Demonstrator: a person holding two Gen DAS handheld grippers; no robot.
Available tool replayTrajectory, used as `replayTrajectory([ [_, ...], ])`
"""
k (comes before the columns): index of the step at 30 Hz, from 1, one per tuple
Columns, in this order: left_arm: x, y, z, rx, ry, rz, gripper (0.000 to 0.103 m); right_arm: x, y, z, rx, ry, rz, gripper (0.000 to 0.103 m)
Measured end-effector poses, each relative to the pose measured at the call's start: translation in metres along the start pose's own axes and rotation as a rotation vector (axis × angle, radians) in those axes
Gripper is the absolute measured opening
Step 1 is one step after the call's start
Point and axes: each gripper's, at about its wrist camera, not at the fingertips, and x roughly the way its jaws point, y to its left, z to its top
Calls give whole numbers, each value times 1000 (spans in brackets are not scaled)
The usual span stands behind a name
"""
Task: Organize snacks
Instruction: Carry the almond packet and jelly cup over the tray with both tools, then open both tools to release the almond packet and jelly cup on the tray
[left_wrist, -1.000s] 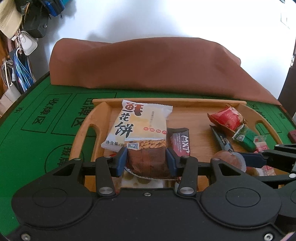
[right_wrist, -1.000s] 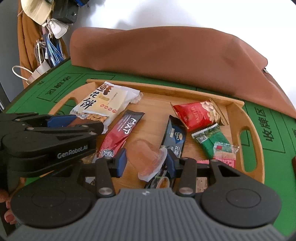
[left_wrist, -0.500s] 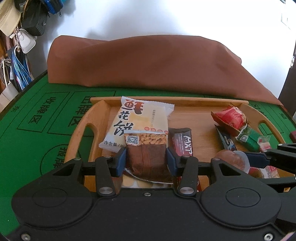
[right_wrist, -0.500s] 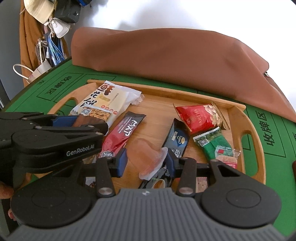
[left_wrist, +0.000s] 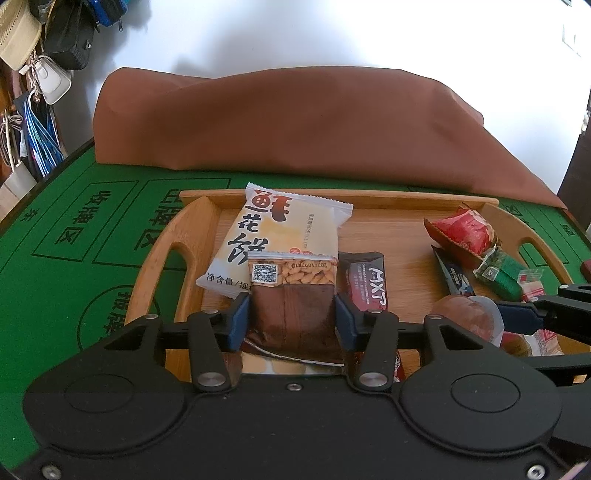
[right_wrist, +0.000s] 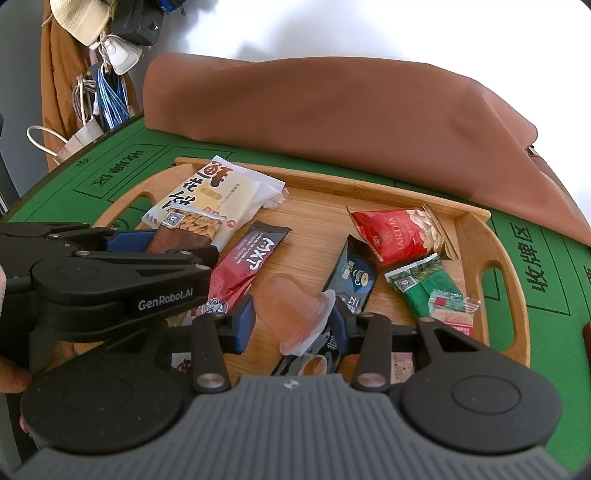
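1. My left gripper (left_wrist: 292, 318) is clamped on a brown almond packet (left_wrist: 293, 295), its blue pads pressed against both sides of the wrapper. The packet is held above the near left part of the wooden tray (left_wrist: 388, 236).
2. Just behind that packet, a white pastry bag (left_wrist: 280, 236) with large Chinese characters lies flat in the tray.
3. My right gripper (right_wrist: 291, 320) is closed around a peach-coloured jelly cup (right_wrist: 291, 310), tilted with its lid toward the right, above the front middle of the tray.
4. A dark red MXT bar (right_wrist: 247, 266) lies to the left of the jelly cup; a dark blue sachet (right_wrist: 356, 280) lies to its right.
5. Further right are a red nut pack (right_wrist: 395, 232) and a green packet (right_wrist: 424, 291).
6. The tray sits on the green bench (left_wrist: 55, 258), with a brown cloth (left_wrist: 295, 125) heaped behind it.
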Motion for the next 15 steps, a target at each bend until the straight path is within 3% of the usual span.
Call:
replayTrajectory([
  [9, -1, 0, -1, 11, 3, 14, 59, -1, 0, 0, -3, 0, -2, 53],
  [11, -2, 1, -1, 11, 1, 20, 66, -2, 1, -1, -3, 1, -5, 53],
  [15, -5, 3, -1, 11, -4, 24, 68, -4, 1, 0, -1, 0, -1, 54],
])
